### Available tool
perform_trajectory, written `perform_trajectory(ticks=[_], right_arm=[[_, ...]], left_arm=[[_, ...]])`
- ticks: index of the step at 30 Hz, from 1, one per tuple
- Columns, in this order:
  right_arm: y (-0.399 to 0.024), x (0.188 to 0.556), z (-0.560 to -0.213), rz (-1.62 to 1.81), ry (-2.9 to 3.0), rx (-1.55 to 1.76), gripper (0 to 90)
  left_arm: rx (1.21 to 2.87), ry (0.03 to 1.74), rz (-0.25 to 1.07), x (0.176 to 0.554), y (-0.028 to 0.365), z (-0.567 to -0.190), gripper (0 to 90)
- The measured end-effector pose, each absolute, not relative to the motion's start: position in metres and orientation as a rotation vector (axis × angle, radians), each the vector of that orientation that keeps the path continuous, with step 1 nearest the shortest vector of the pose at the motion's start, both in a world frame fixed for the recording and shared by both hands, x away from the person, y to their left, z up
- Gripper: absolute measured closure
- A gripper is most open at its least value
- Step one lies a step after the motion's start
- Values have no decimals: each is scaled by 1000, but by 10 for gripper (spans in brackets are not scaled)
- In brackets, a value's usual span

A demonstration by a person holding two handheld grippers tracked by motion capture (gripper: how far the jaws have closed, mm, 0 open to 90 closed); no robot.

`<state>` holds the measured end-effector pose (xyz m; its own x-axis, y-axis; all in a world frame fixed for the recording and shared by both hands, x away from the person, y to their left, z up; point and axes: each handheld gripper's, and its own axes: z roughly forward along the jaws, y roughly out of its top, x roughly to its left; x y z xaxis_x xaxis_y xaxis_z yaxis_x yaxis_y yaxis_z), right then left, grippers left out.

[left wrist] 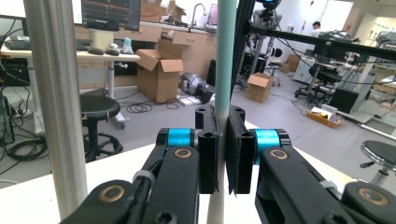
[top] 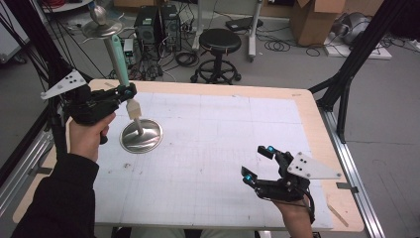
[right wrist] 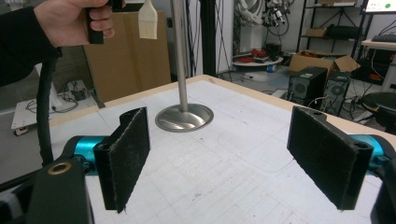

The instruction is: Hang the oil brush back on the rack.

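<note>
The brush (top: 120,59), with its pale green handle, is up in the air over the worktop's (top: 223,148) far left corner, clamped in the left tool (top: 130,91). From the high view the handle slants up and away from the jaws, and the cream bristle head (top: 134,109) hangs just below them, pointing down toward the worktop. In the left gripper view the handle (left wrist: 226,56) runs straight up between the two black pads (left wrist: 208,161), which press on it from both sides, so that tool is clenched on the brush.

Right beside the brush stands the steel stand (top: 141,135): a round, shiny base sitting on the worktop near the far left corner, with a thin pole rising from its middle. The bristle head hovers just above that base, close to the pole; whether it touches the pole I can't tell. In the left gripper view the pole (left wrist: 58,107) shows as a grey column at the left, apart from the handle.

Over to the near right corner: the right tool (top: 258,163) rests low over the worktop, held in the person's right hand (top: 296,213), jaws spread wide with nothing between them. Its own view confirms it, two black pads (right wrist: 125,156) standing far apart, released, and between them, farther off, the stand's base (right wrist: 184,116) and the bristles (right wrist: 148,21) under the left hand (right wrist: 74,21).
</note>
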<state>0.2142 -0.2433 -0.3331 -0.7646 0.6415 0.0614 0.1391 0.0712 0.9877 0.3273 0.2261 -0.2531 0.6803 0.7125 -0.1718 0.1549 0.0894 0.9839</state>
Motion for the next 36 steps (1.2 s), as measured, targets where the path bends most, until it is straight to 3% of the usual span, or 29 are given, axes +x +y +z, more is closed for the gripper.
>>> perform_trajectory(ticks=[20, 21, 24, 29, 36], right_arm=[[-244, 213, -333, 1742, 1960, 775, 202], [-245, 213, -333, 1743, 1959, 775, 202], [-247, 212, -332, 1743, 1948, 787, 202], [-254, 213, -334, 1716, 1937, 826, 202], [-270, 208, -344, 1547, 1928, 886, 196]], left_arm=[[1460, 809, 510, 329, 230, -260, 836], [1451, 815, 518, 328, 231, -260, 793], [1433, 832, 557, 323, 234, -263, 529], [1379, 827, 586, 306, 242, -272, 308], [1409, 784, 548, 279, 257, -298, 178]])
